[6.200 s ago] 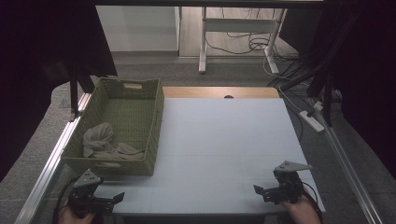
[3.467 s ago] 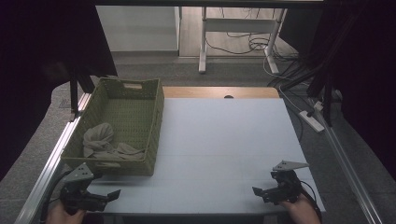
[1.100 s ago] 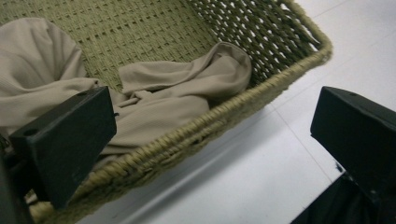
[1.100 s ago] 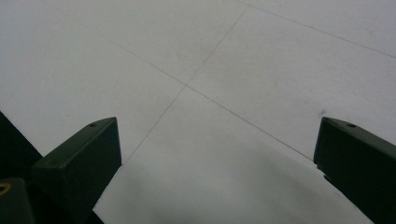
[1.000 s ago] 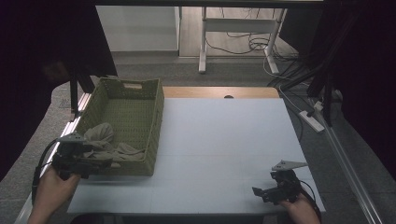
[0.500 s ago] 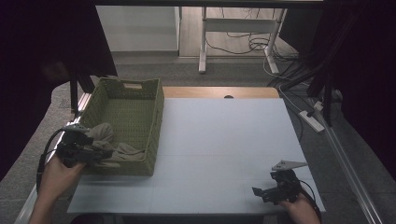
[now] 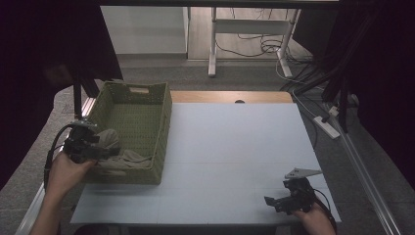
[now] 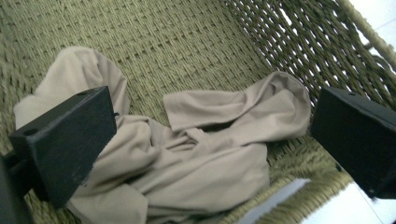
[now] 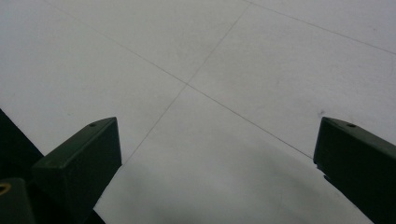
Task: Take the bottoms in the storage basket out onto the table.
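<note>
A crumpled beige cloth [image 7: 122, 159] [image 8: 196, 154] lies in the near end of a woven green basket [image 7: 147, 105] at the table's left. My left gripper [image 7: 100, 149] [image 8: 210, 135] hangs over the basket's near left corner, open, its jaws wide apart on either side of the cloth and just above it. My right gripper [image 7: 275, 201] [image 9: 215, 158] rests low over the white table top near the front right corner, open, nothing between its jaws.
The white table [image 7: 235, 147] stretches from the basket to the right edge. The basket's woven wall [image 8: 303, 42] rises close behind the cloth. A metal rail [image 7: 362, 176] runs along the table's right side, and cables and a power strip [image 7: 327, 125] lie on the floor beyond.
My left gripper has risen from the table's front left corner and moved forward over the basket, down toward the cloth. The right gripper has stayed in place.
</note>
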The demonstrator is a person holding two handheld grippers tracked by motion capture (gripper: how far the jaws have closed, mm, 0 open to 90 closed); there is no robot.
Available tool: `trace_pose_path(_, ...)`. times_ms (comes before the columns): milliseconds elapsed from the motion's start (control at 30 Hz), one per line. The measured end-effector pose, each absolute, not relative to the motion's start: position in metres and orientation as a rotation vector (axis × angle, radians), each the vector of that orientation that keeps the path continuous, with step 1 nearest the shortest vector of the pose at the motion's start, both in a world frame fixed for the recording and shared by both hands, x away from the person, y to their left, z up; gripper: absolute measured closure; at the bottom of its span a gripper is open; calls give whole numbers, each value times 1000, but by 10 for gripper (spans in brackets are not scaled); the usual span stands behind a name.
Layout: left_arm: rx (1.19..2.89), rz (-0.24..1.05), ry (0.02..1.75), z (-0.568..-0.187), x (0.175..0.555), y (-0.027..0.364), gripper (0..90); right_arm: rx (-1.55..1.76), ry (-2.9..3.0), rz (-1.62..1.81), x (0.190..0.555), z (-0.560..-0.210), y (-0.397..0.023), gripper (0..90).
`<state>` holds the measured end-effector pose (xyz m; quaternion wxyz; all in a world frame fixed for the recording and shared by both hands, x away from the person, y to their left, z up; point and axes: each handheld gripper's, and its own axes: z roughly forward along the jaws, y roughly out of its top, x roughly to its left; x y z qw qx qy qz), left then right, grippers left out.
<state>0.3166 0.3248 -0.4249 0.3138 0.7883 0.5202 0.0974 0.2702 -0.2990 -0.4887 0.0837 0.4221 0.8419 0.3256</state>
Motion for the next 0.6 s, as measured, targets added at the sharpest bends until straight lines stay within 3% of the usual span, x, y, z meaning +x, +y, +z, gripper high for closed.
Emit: trace_pose_path(600,2133,268,1515,-434,369,335,2,1267,2512,974,270,-489,-299,8)
